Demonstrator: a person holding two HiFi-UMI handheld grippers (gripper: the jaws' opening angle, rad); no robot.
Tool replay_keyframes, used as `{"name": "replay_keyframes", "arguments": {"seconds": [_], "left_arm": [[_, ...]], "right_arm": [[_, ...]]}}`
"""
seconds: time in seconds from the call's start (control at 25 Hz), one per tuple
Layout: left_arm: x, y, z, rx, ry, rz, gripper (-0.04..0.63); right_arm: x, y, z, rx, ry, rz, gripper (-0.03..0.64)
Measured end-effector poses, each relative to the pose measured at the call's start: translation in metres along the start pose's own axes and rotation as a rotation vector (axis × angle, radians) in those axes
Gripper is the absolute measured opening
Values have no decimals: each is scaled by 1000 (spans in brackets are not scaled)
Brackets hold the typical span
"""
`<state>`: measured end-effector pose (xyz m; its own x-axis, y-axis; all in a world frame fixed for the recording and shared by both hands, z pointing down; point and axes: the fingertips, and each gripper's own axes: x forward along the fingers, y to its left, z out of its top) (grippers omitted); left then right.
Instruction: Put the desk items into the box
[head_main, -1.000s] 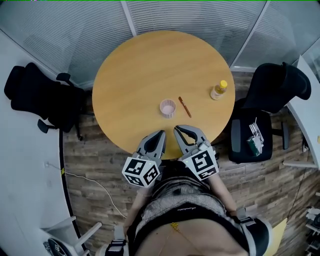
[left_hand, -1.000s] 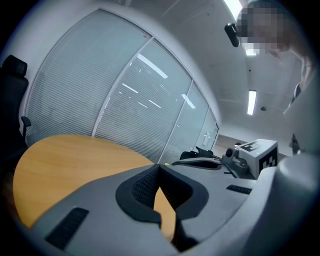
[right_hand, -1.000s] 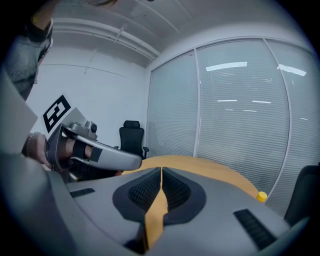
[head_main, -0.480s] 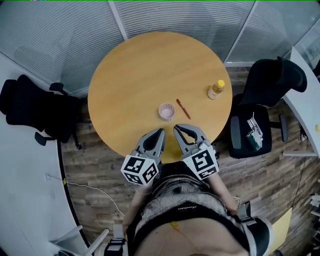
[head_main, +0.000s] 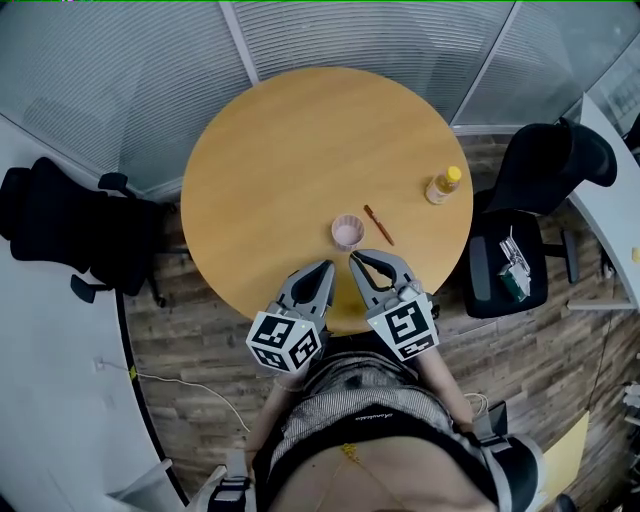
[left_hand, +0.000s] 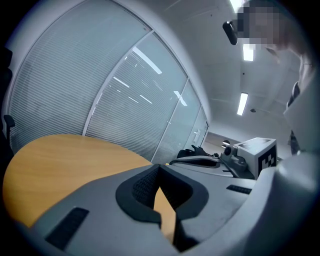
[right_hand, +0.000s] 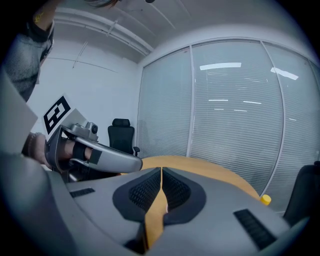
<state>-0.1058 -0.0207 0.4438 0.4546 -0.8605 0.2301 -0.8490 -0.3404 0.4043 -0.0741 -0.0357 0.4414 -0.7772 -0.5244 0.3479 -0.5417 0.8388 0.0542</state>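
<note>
We hold both grippers side by side over the near edge of the round wooden table (head_main: 290, 150), their tips close together. The left gripper (head_main: 322, 268) has its jaws pressed together with nothing between them, and so does the right gripper (head_main: 358, 258); only the tabletop shows through the slits in both gripper views.

Just beyond the right gripper's tip a small pink cup (head_main: 347, 232) stands upright. A brown pen (head_main: 378, 225) lies slanted just to the right of it, not touching it. Farther right, near the table's right edge, a bottle (head_main: 443, 185) with a yellow cap stands upright.

A black chair (head_main: 60, 230) stands to the left of the table. A second chair (head_main: 545, 165) stands to the right, with small items on its seat. Blinds (head_main: 400, 30) hang past the table's far side.
</note>
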Motion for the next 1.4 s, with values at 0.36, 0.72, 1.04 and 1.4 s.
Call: {"name": "replay_keyframes", "arguments": {"seconds": [0.36, 0.72, 1.04, 1.4], "left_arm": [[-7, 30, 4, 9, 9, -49, -3], [8, 31, 2, 12, 38, -58, -2], [30, 17, 6, -18, 12, 16, -3], [52, 4, 14, 3, -16, 83, -3]], "right_arm": [[28, 11, -1, 9, 6, -57, 23], [28, 0, -5, 23, 18, -64, 23], [14, -34, 0, -11, 15, -10, 23], [10, -61, 4, -6, -13, 46, 23]]}}
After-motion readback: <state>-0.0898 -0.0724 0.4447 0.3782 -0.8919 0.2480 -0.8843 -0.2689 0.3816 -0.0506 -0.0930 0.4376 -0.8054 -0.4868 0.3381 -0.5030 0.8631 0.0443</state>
